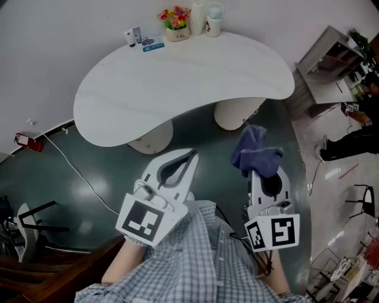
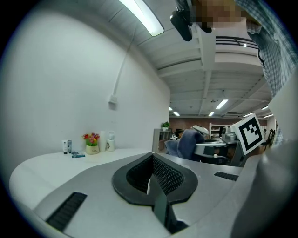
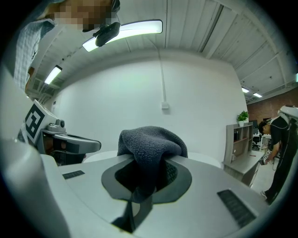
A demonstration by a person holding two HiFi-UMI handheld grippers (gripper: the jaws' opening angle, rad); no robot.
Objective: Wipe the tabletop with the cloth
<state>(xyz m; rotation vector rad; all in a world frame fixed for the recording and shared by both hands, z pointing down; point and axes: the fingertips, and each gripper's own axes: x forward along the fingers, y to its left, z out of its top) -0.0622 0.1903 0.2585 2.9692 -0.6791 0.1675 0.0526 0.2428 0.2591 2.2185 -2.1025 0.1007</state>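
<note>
Short of the white table [image 1: 177,83], the right gripper [image 1: 260,174] is clenched on the bunched cloth [image 1: 254,151], held up in the air. The left gripper [image 1: 188,157] is closed on nothing. Wiping drag could pull the cloth from that pinch, and a wide sweep might topple the flower pot [image 1: 176,18] at the table's far edge. The tabletop looks smooth, above a dark glossy floor [image 1: 83,177].

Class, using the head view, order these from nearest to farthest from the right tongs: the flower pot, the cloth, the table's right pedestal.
1. The cloth: clamped in the right tongs themselves.
2. The right pedestal: under the tabletop, just ahead of the tongs.
3. The flower pot: at the tabletop's far edge.
</note>
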